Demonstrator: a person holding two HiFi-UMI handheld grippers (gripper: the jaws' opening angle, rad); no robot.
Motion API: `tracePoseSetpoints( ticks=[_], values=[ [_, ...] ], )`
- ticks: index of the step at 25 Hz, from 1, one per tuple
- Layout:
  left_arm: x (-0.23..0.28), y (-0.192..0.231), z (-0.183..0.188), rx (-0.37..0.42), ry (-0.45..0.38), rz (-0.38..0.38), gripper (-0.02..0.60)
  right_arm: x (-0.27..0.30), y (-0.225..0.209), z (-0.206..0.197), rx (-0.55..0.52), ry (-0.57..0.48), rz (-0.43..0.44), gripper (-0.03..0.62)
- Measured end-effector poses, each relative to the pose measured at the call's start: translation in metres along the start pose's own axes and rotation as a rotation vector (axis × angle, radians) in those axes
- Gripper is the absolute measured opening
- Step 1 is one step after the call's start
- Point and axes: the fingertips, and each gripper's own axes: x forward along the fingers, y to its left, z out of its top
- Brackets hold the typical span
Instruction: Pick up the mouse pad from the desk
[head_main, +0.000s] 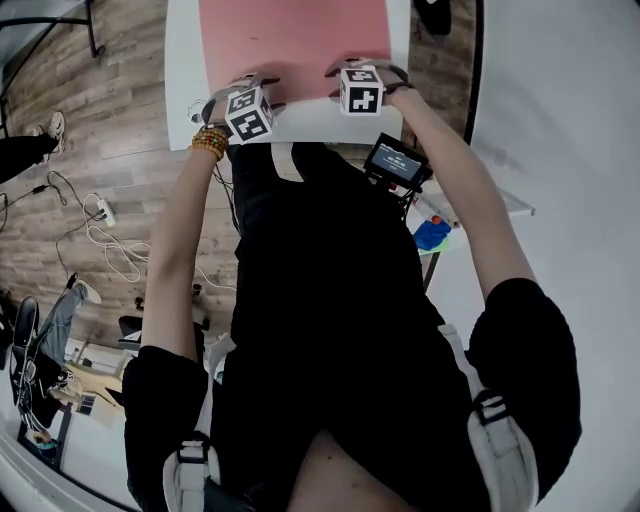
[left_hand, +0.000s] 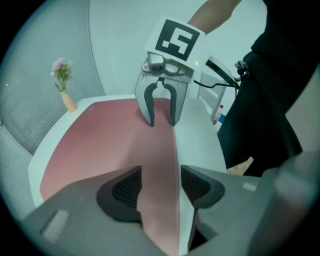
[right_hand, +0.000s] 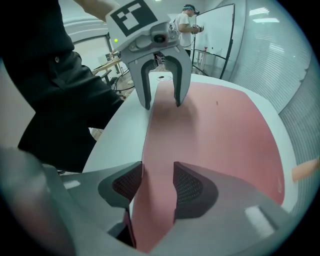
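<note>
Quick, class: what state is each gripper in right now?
Left gripper: open, straddling the edge of the mouse pad.
Right gripper: open, straddling the same edge.

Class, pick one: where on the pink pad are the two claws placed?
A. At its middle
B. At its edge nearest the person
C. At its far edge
B: the left claw and right claw, jaws apart, both straddle the pad's edge beside the person.

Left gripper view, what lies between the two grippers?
Only the near edge of the mouse pad and bare desk, shown in left gripper view.
</note>
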Motion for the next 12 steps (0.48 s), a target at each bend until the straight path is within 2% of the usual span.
tracePoseSetpoints(
  ticks=[2,6,9,12],
  values=[
    [0.007,0.000,0.023,0.033,-0.031,0.008,0.246,-0.001,-0.002,0.000,0.007,-0.016,-0.004,0.218],
    [0.030,-0.008,0.037,0.149,0.013,-0.022,0.248,-0.002,-0.006,-0.001,0.049,-0.049,0.007,0.219],
    [0.034,-0.005,0.037,0.145,0.014,-0.043,0.242,-0.003,-0.012,-0.001,0.090,-0.068,0.051,0.201],
    [0.035,-0.007,0.038,0.171,0.008,-0.080,0.189,-0.004,-0.017,-0.002,0.085,-0.051,0.096,0.187]
  ],
)
